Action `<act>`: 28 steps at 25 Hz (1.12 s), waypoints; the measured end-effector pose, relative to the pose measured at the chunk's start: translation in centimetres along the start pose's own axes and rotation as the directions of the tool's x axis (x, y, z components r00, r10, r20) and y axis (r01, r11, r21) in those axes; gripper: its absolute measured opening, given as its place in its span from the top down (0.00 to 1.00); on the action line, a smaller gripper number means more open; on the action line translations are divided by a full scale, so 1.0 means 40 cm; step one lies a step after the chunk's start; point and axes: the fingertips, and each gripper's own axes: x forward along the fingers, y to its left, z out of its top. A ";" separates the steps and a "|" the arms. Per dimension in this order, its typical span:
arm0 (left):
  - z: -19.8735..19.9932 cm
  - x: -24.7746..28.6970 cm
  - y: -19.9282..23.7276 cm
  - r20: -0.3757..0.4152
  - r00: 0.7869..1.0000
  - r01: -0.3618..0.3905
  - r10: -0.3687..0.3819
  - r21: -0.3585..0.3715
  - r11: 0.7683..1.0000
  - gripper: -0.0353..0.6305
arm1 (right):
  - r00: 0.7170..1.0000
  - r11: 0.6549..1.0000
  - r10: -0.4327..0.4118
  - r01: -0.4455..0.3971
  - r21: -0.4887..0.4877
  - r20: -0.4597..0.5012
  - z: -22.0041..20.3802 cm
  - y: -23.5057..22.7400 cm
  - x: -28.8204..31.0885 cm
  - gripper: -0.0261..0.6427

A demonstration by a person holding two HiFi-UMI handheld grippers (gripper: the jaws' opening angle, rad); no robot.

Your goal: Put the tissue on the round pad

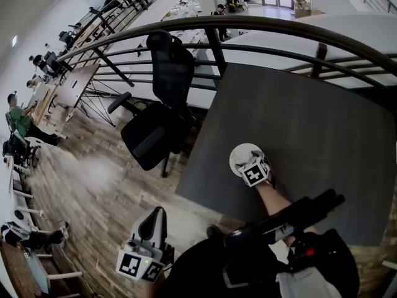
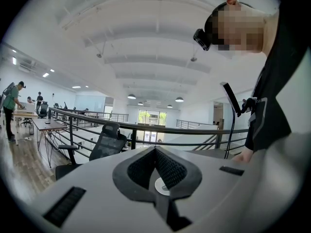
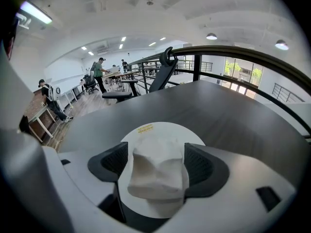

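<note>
Release is best made low and centred over the round pad (image 3: pixel 167 130), so the tissue (image 3: pixel 158 171) is laid inside its rim and not dragged off as the jaws part. The folded tissue is held between the narrowed jaws of the right gripper (image 3: pixel 156 154), seemingly just over the pad on the tabletop (image 3: pixel 223 110). The left gripper (image 2: pixel 155 152) is closed and empty.
</note>
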 end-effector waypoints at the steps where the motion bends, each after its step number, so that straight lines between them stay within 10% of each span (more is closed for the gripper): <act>1: -0.002 0.001 0.003 0.002 1.000 0.003 -0.003 -0.002 1.000 0.94 | 1.000 1.000 0.005 -0.005 0.001 0.010 0.009 0.005 -0.003 0.45; 16: -0.014 0.039 0.010 0.021 0.990 0.138 -0.138 0.013 0.990 0.94 | 0.948 1.000 -0.019 0.016 0.014 0.318 0.243 0.046 -0.219 0.45; 28: -0.008 0.040 -0.016 0.042 0.964 0.263 -0.264 0.013 0.965 0.94 | 0.850 0.997 -0.081 0.064 0.051 0.520 0.331 0.105 -0.452 0.73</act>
